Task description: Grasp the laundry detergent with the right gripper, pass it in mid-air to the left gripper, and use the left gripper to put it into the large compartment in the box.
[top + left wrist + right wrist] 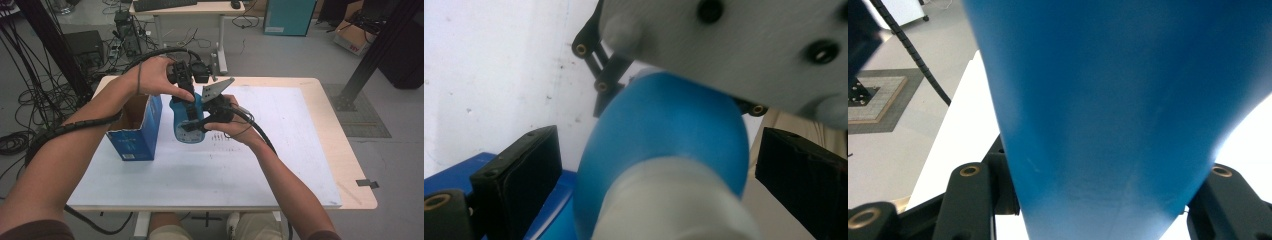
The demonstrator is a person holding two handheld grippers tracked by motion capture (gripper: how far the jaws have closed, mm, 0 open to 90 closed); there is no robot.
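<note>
Place: a robotics lab or workshop.
Upper left of the frame: cables (30,100) lying tangled across the grey floor.
Top: desk (187,10) carrying a keyboard (165,4).
Upper right: cardboard box (352,35) sitting open.

1. The left gripper (186,85) is showing a black body with linked arms, and a ribbed black cable is trailing back along the forearm.
2. The right gripper (212,111) is wearing a grey three-cornered plate drilled with dark holes, with a smooth black cable leaving it.
3. The fingers (519,170) are showing as black rectangular blocks, with brass-coloured pivot bushings beside them.
4. Brown short sleeves are covering the upper arms, and light trousers and a pale shoe are showing below.
</note>
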